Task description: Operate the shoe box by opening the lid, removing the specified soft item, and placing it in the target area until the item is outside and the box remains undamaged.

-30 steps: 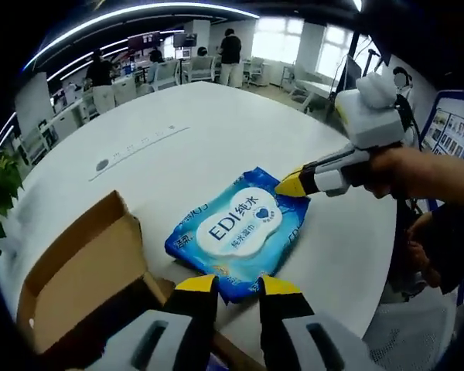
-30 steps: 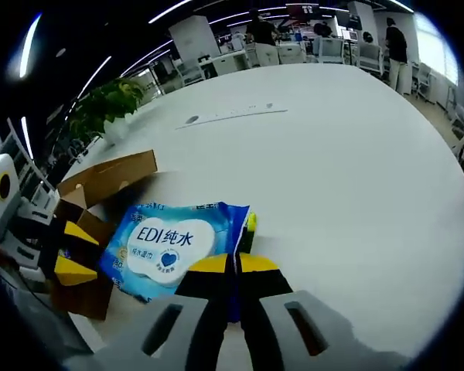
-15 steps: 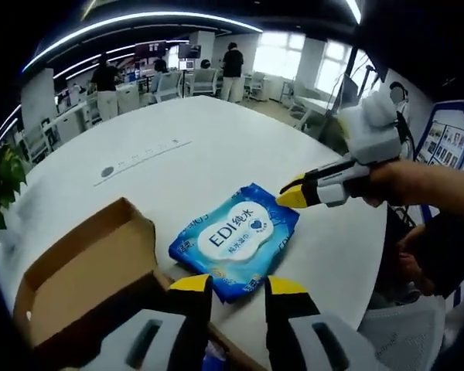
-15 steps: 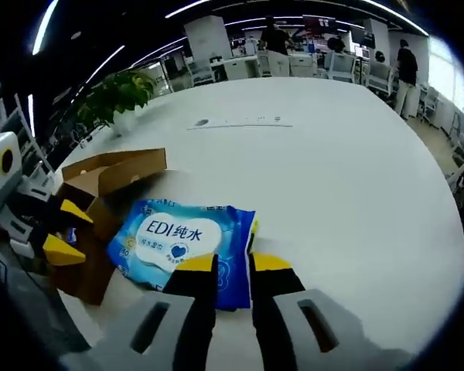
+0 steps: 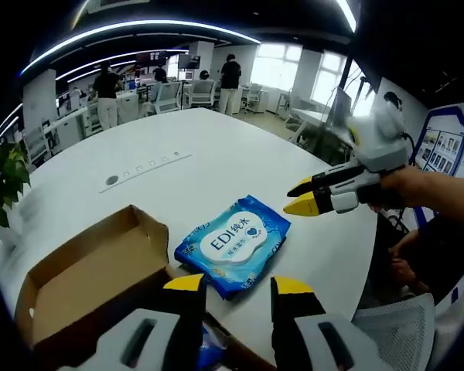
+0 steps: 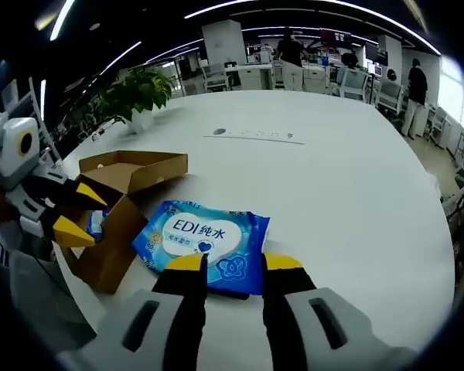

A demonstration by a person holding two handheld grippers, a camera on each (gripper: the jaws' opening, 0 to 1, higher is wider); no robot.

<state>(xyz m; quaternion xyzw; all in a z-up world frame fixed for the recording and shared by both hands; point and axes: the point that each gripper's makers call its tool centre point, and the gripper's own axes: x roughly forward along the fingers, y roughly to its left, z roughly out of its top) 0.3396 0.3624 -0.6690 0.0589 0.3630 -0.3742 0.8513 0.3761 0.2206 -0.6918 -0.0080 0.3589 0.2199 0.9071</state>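
Blue soft wet-wipes pack with white label [image 5: 233, 245] lies flat on the white round tabletop [image 5: 216, 147], out of and just right of the open brown cardboard shoe box [image 5: 85, 278], lid flap up.

Right tool [image 6: 233, 263]: jaws spread, empty, just near of the pack's edge. In the left gripper view it [image 5: 308, 195] hangs above the tabletop, right of the pack.

Left tool [image 5: 238, 284]: jaws spread, empty, over the box's near corner; it [image 6: 68, 212] also shows at the box in the right gripper view.

Judgement: pack looks placed. To finish clean, lift both tools straight up and clear, don't clip the box wall or flap, don't drag the pack.

Something blue [image 6: 97, 222] sits inside the box; can't tell what.
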